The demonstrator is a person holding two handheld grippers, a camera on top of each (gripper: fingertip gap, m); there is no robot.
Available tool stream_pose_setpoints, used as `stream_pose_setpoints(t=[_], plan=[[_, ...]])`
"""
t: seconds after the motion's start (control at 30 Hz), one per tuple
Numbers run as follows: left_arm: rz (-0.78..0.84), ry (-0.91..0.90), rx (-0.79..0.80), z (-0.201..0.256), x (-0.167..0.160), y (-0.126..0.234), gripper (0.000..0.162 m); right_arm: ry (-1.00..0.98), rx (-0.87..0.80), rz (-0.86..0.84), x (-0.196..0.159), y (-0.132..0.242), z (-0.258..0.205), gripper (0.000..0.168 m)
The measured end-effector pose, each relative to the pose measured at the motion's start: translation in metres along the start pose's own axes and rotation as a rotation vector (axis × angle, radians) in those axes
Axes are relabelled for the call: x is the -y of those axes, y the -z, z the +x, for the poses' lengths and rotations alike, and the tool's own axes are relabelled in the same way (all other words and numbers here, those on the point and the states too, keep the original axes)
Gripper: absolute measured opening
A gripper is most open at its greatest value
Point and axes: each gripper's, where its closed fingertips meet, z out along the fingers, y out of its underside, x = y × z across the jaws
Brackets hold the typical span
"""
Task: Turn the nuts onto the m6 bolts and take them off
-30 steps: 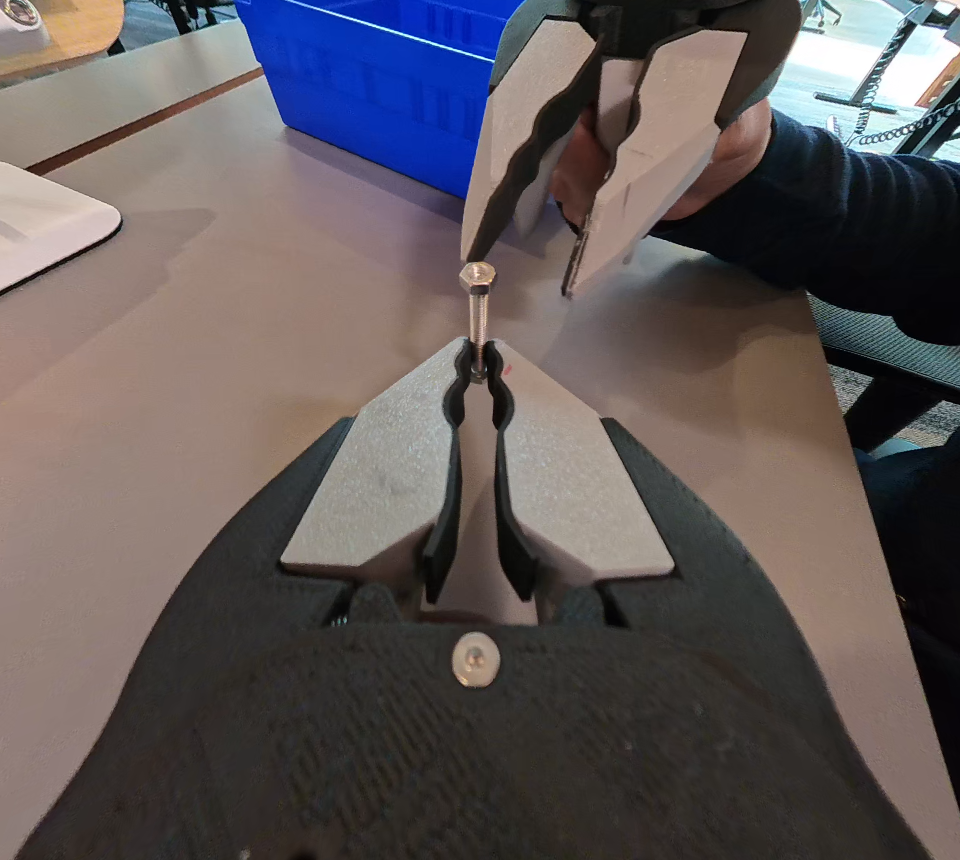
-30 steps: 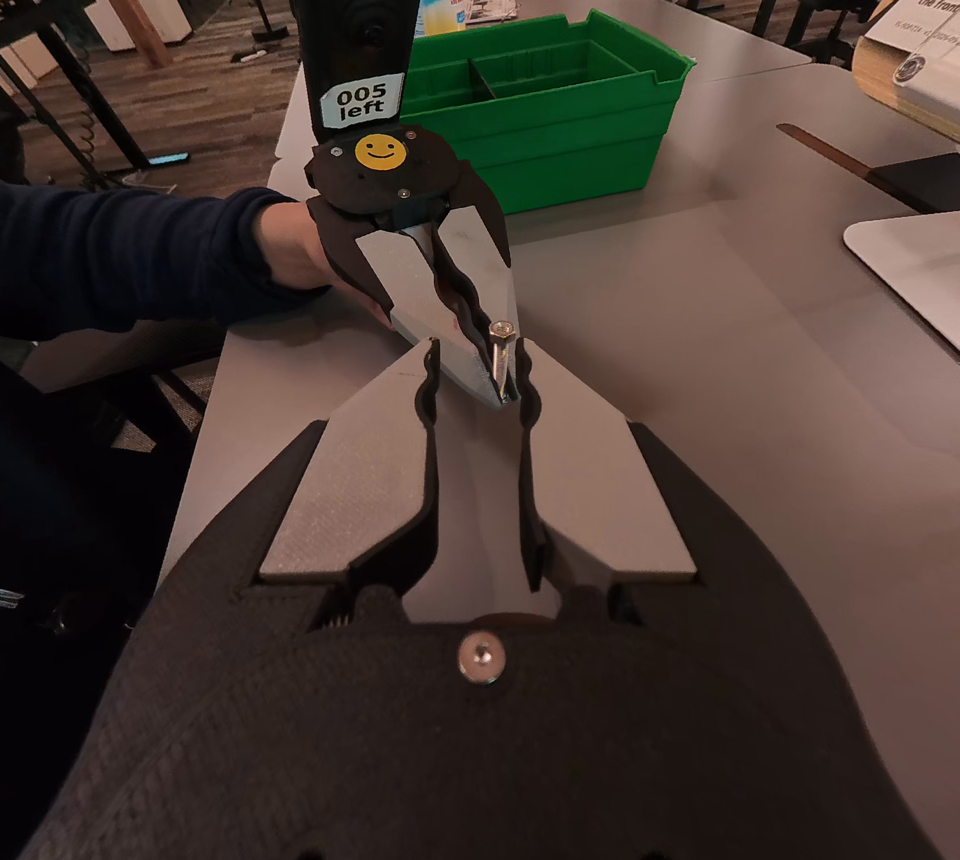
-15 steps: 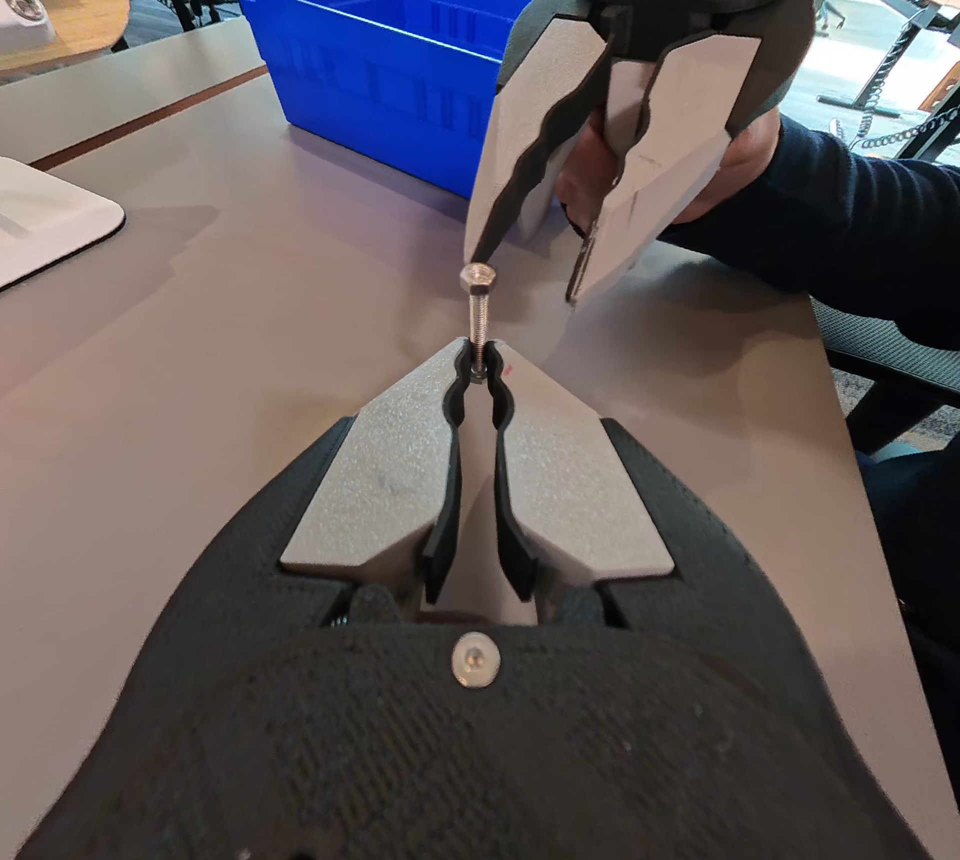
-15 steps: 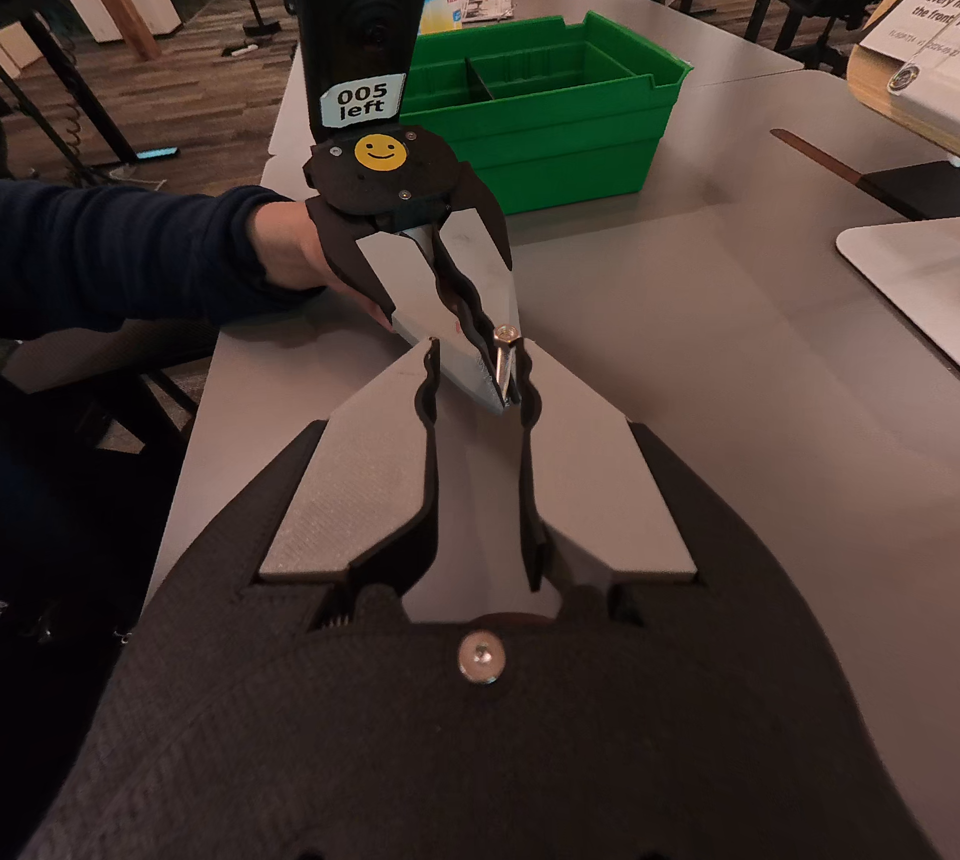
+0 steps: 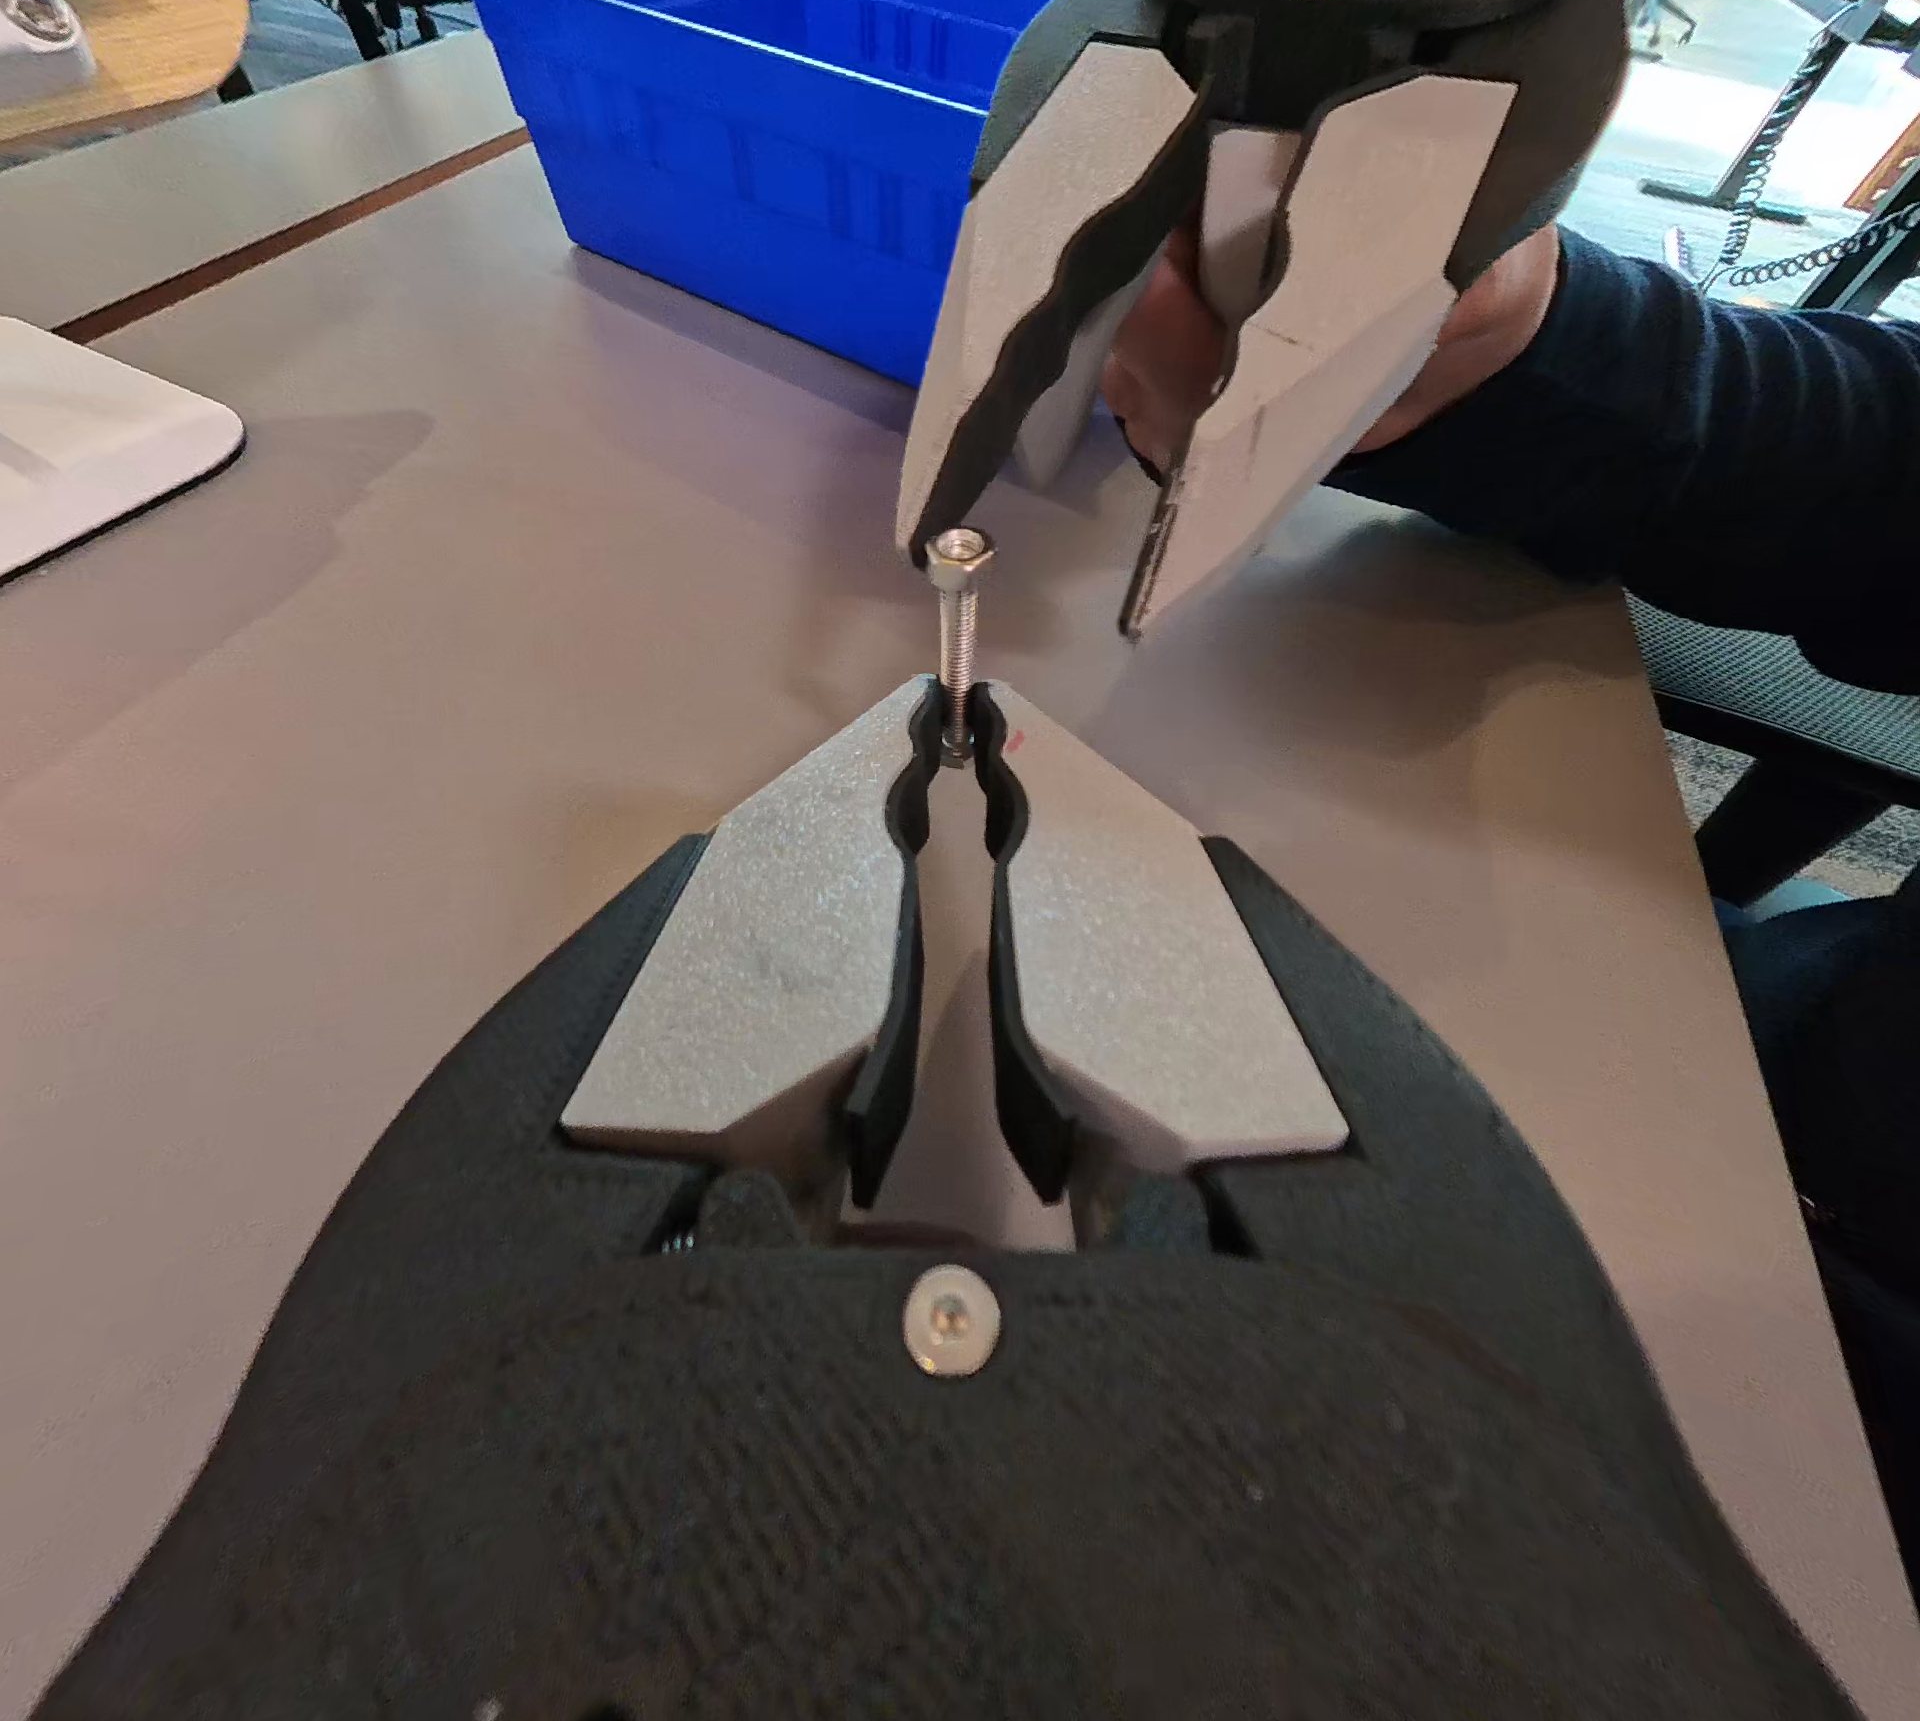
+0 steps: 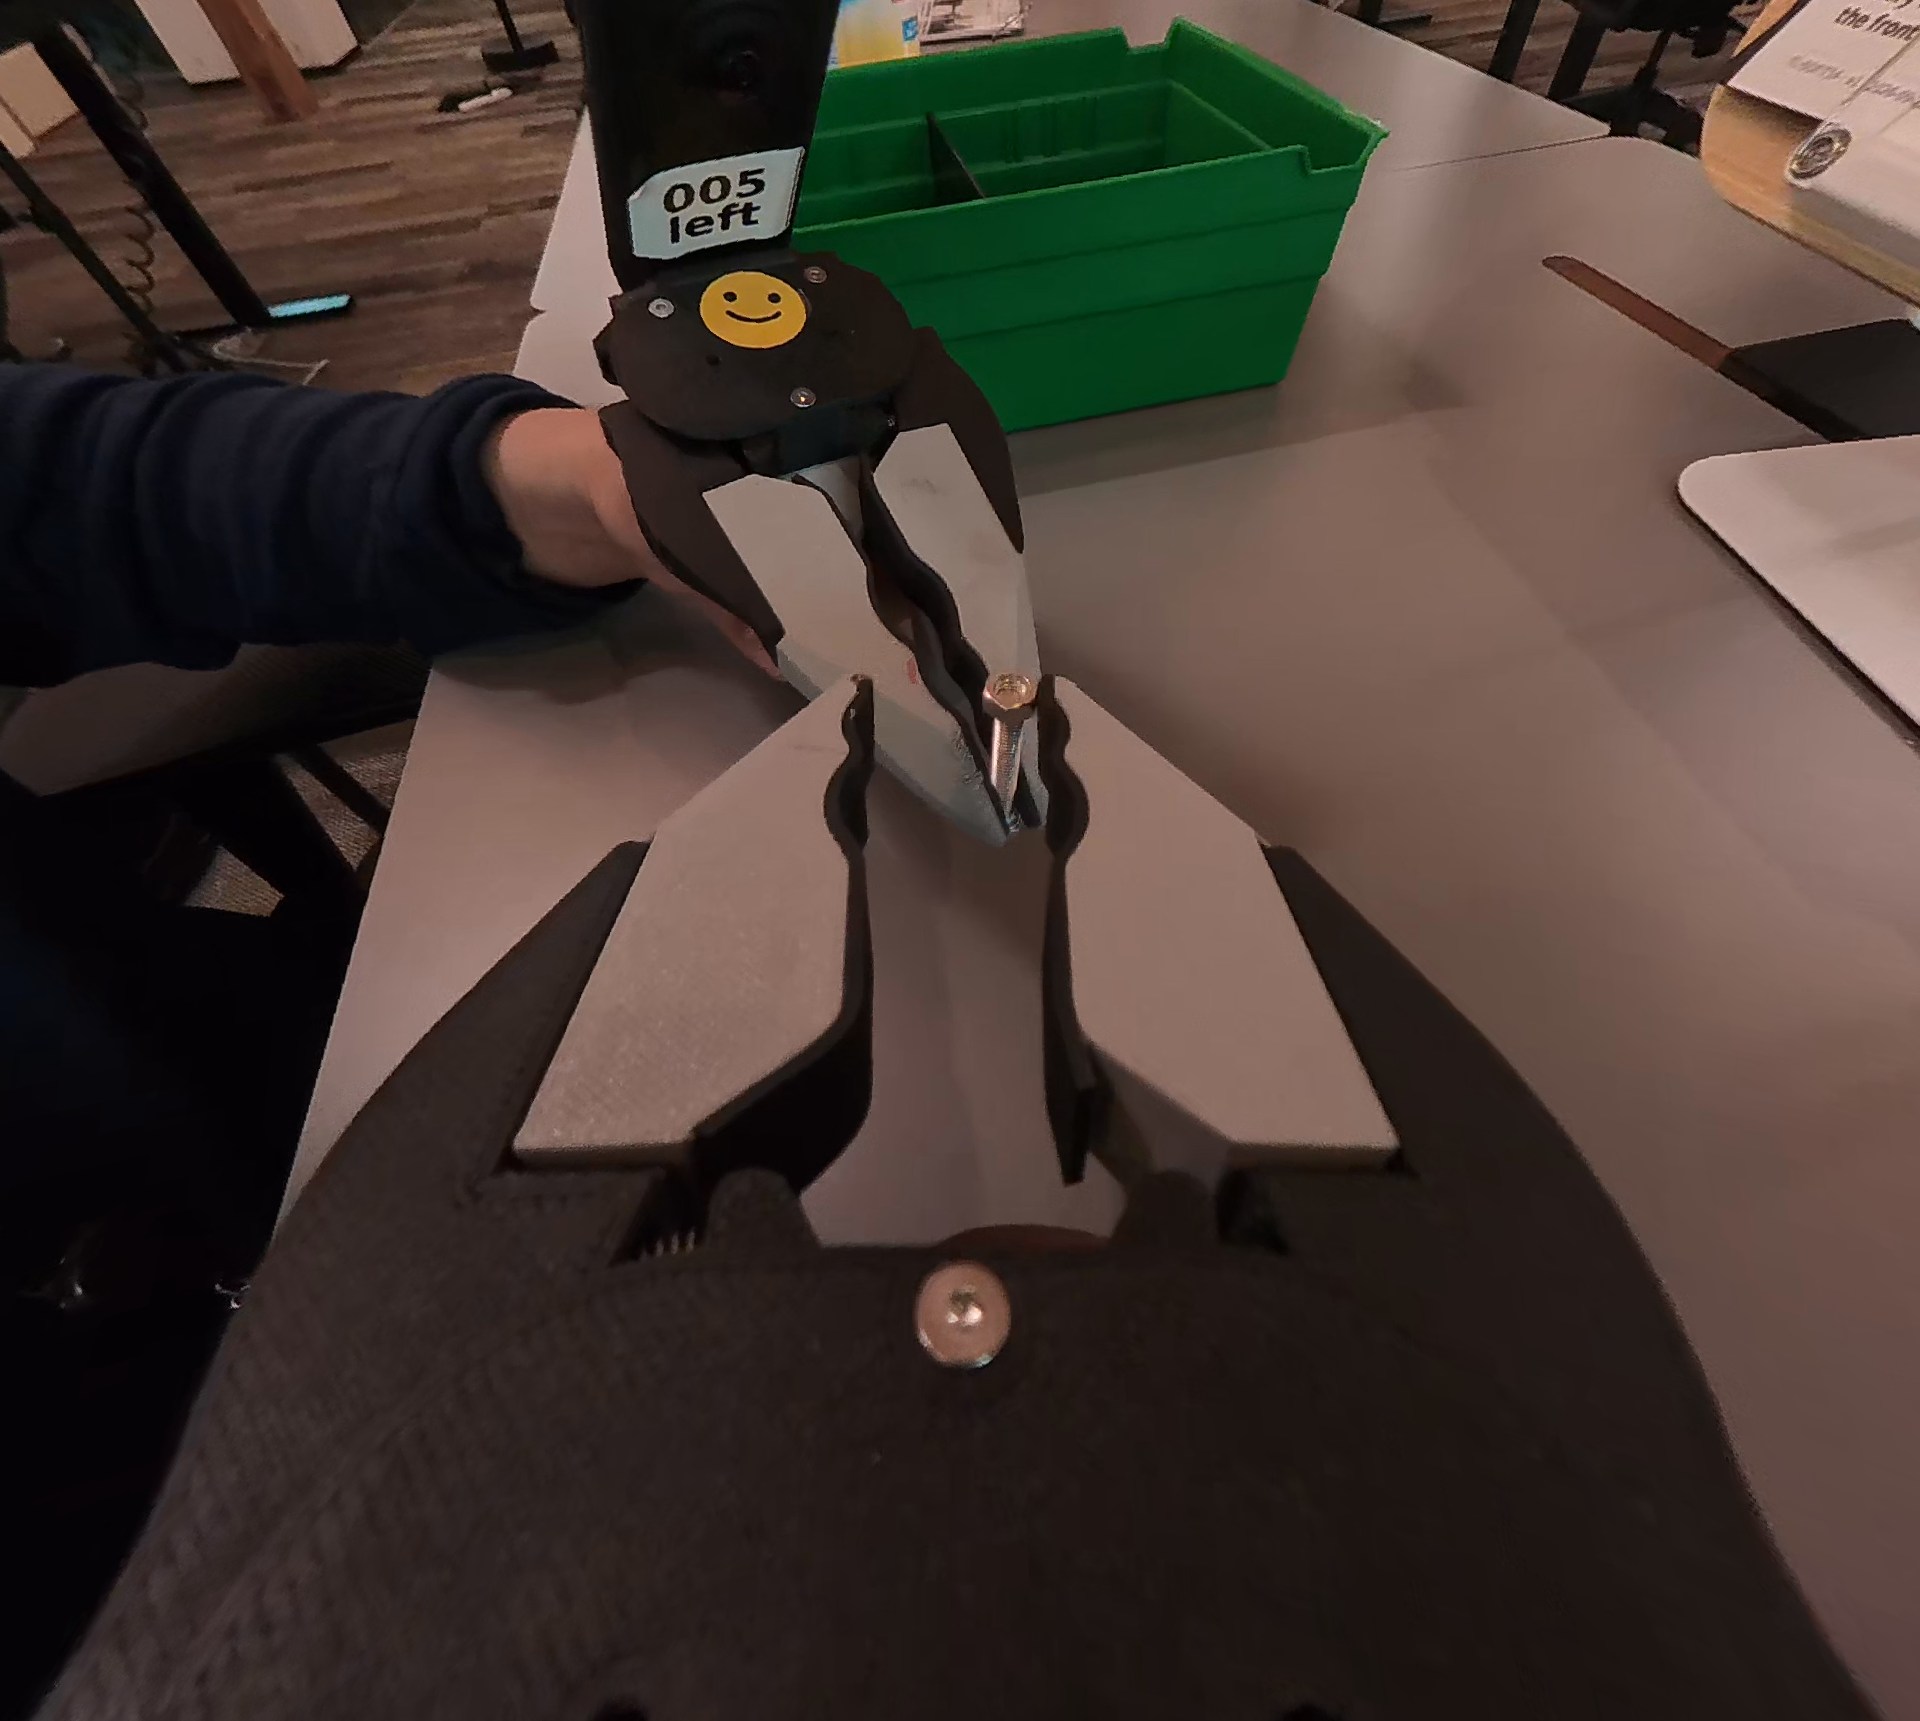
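Observation:
My left gripper (image 5: 956, 721) is shut on the lower end of a silver m6 bolt (image 5: 954, 632) and holds it upright above the grey table (image 5: 468, 632). A hex nut (image 5: 958, 557) sits on the bolt's top end. My right gripper (image 5: 1027, 585) is open, pointing down at the nut, with one fingertip (image 5: 920, 541) right beside it and the other apart to the right. In the right wrist view the nut (image 6: 1010, 692) lies just inside the right finger of my open right gripper (image 6: 951, 689), and the left gripper (image 6: 1013, 824) holds the bolt (image 6: 1003, 762).
A blue bin (image 5: 748, 144) stands behind the bolt. A green divided bin (image 6: 1091, 269) stands behind the left gripper. A white pad (image 6: 1818, 549) lies at the side of the table. The table's edge (image 5: 1704, 892) runs close by, with a chair beyond it. The grippers are tip to tip, or close to it.
Both grippers have shifted only slightly. The right gripper stays open beside the nut, and the left stays shut on the bolt.

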Motion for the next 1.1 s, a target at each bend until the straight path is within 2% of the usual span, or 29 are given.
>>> stream_pose_setpoints(t=[0.17, 0.5, 0.57, 0.7, 0.87, 0.9, 0.93, 0.97, 1.1], plan=[[0.005, 0.018, 0.021, -0.006, 0.0, 0.002, 0.004, -0.002, -0.005, 0.02, 0.002, 0.007, 0.001, 0.024], [0.001, 0.008, 0.032, -0.006, 0.0, 0.001, 0.004, -0.002, -0.013, -0.01, -0.001, 0.0, 0.001, 0.031], [0.007, 0.024, 0.04, -0.01, 0.0, 0.003, 0.004, -0.007, 0.006, 0.0, -0.001, 0.004, 0.0, 0.019], [-0.003, 0.012, 0.021, -0.005, -0.001, 0.0, 0.004, -0.049, -0.022, 0.036, 0.005, 0.004, 0.008, 0.034], [-0.004, 0.007, 0.04, -0.007, 0.0, 0.0, 0.004, -0.008, -0.008, -0.013, -0.002, -0.003, 0.001, 0.036], [0.002, 0.019, 0.055, -0.01, 0.0, 0.002, 0.004, 0.004, -0.015, -0.015, -0.002, -0.001, 0.001, 0.034], [0.008, 0.034, 0.07, -0.015, 0.0, 0.003, 0.004, 0.009, 0.003, -0.006, -0.001, 0.002, -0.002, 0.019], [0.013, 0.048, 0.07, -0.017, 0.001, 0.004, 0.004, 0.0, 0.013, 0.014, 0.002, 0.004, -0.003, 0.016], [0.004, 0.033, 0.048, -0.01, 0.0, 0.002, 0.004, -0.034, -0.04, 0.023, 0.003, 0.002, 0.009, 0.038]])
